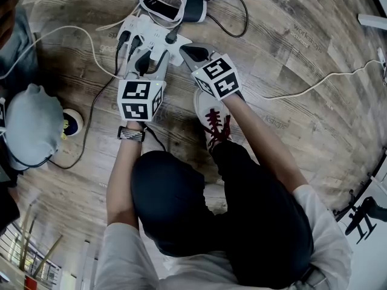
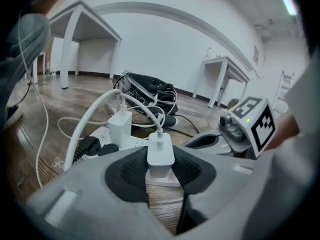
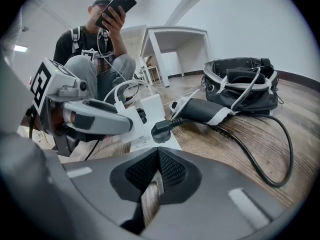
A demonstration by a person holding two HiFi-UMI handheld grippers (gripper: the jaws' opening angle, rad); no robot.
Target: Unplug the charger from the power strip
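Note:
A white power strip (image 1: 138, 26) lies on the wooden floor with several black plugs and chargers in it. In the left gripper view a white charger (image 2: 160, 154) with a white cable stands upright on the strip's near end (image 2: 163, 178). My left gripper (image 2: 160, 168) is shut on that charger's sides. A second white charger (image 2: 120, 128) stands further along the strip. My right gripper (image 3: 158, 156) is shut with nothing between its pads, its tips at the strip's near end (image 3: 141, 134), beside a black plug (image 3: 161, 131). In the head view both grippers, left (image 1: 144, 65) and right (image 1: 188, 52), point at the strip.
A black bag (image 3: 243, 82) and a grey-and-white shoe (image 3: 202, 109) lie beyond the strip. A person with a phone (image 3: 95, 54) sits close behind it. My own shoe with red laces (image 1: 212, 118) is next to the right gripper. White cables (image 1: 314, 86) trail across the floor.

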